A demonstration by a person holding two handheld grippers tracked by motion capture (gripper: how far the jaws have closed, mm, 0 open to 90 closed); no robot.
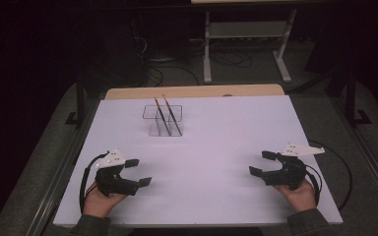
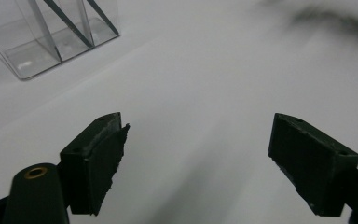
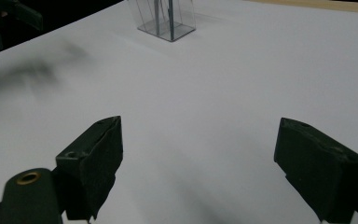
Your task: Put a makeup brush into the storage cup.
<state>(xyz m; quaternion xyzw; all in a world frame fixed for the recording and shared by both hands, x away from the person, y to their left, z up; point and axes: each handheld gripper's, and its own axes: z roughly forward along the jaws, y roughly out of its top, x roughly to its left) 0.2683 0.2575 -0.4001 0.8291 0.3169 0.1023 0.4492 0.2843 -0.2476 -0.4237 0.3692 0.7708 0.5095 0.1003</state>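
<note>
A clear plastic holder point(image 1: 163, 120) with two compartments stands at the far middle of the white table point(image 1: 216, 142). Two dark sticks point(image 1: 167, 114) with pale tops lean in it. The holder point(image 2: 46, 37) lies off the upper left of my left gripper's view, and far ahead in the right gripper view the holder point(image 3: 164, 18) stands small. My left gripper point(image 1: 139, 172) rests at the near left, jaws wide apart with nothing between them. At the near right my right gripper point(image 1: 260, 163) is open too, over bare table. Both point inward toward each other.
A wooden strip point(image 1: 192, 91) runs along the table's far edge. Beyond it stands a white metal frame point(image 1: 246, 39) with cables on the floor. Black cables loop from each gripper near the table's side edges.
</note>
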